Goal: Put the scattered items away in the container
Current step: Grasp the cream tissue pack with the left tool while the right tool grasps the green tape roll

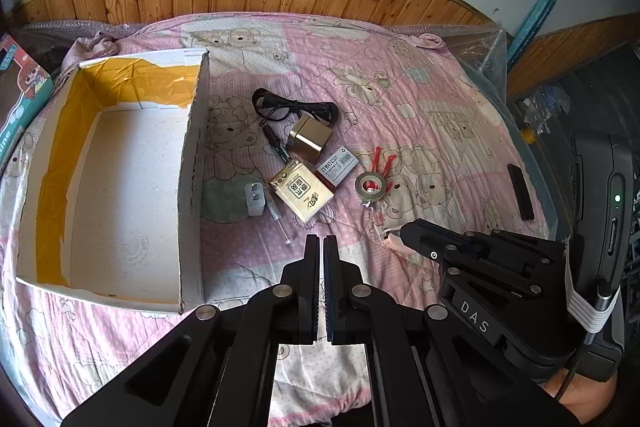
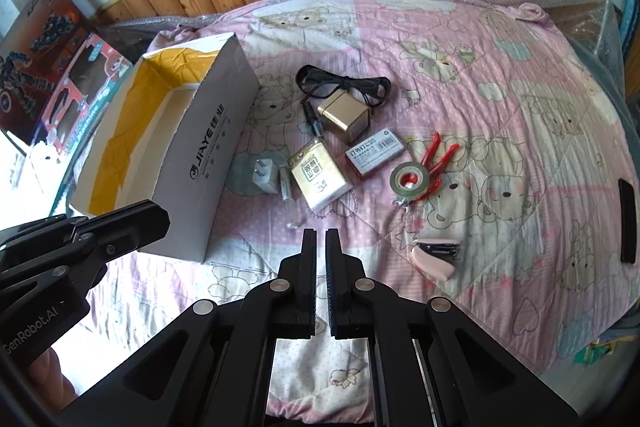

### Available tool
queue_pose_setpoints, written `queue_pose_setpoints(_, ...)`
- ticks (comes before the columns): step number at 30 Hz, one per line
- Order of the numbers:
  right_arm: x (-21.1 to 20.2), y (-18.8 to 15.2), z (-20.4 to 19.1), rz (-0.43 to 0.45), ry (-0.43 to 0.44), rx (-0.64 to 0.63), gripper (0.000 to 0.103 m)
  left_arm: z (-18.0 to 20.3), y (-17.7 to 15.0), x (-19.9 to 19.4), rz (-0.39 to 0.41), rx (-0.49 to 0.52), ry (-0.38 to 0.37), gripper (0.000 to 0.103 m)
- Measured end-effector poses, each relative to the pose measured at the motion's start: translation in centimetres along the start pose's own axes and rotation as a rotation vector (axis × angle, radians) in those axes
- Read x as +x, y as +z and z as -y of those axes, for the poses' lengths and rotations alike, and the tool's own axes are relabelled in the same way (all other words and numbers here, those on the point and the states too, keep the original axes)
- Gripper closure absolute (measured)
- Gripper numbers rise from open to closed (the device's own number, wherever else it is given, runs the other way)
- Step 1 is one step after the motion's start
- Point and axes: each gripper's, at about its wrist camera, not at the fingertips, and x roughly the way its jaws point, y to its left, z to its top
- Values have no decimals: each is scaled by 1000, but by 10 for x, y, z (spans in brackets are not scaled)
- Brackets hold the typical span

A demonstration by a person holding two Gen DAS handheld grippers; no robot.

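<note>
An open white cardboard box (image 1: 192, 163) (image 2: 208, 147), lined with yellow tape, lies at the left on the pink quilt. To its right are scattered a black cable (image 1: 294, 107), a gold cube (image 1: 310, 139), a tissue pack (image 1: 301, 193), a white charger (image 1: 255, 199), a staples box (image 1: 336, 167), a tape roll (image 2: 409, 181), red pliers (image 2: 440, 157) and a pink stapler (image 2: 436, 257). My left gripper (image 1: 322, 239) hovers shut and empty just short of the tissue pack. My right gripper (image 2: 320, 233) is likewise shut and empty, left of the stapler.
A bear-print quilt (image 2: 500, 67) covers the bed, with wood panelling behind it. Toy boxes (image 2: 60, 75) stand left of the cardboard box. A black flat object (image 2: 627, 223) lies at the quilt's right edge. A pen (image 1: 276, 143) and a small clear tube (image 1: 280, 223) sit among the items.
</note>
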Motion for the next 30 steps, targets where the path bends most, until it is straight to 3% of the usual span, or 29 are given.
queue_pose_setpoints(4,11,6,12,-18,27,38,93,2,5,9,-23,-11,9,100)
queue_pose_setpoints(6,17,10,19,-28,44,62,77,4,8,17,-46,-7,23,95)
queue_pose_setpoints(7,20,12,22,-30,55,70,61,4,10,22,-57,-12,31,86)
queue_pose_setpoints(8,24,14,25,-33,66,78,58,4,11,26,-66,-17,41,71)
queue_pose_setpoints(10,36,18,33,-54,88,98,58,2,15,35,-74,-34,58,54)
queue_pose_setpoints(11,43,20,39,-66,99,113,58,0,17,40,-79,-44,65,50)
queue_pose_setpoints(17,91,39,81,-144,172,250,58,-10,32,87,-154,-143,41,46)
queue_pose_setpoints(21,116,52,106,-184,171,314,58,-14,39,121,-204,-207,37,46)
queue_pose_setpoints(28,154,63,136,-233,79,229,58,-21,52,179,-269,-311,54,42)
queue_pose_setpoints(30,165,63,143,-253,103,219,58,-23,56,194,-281,-342,44,42)
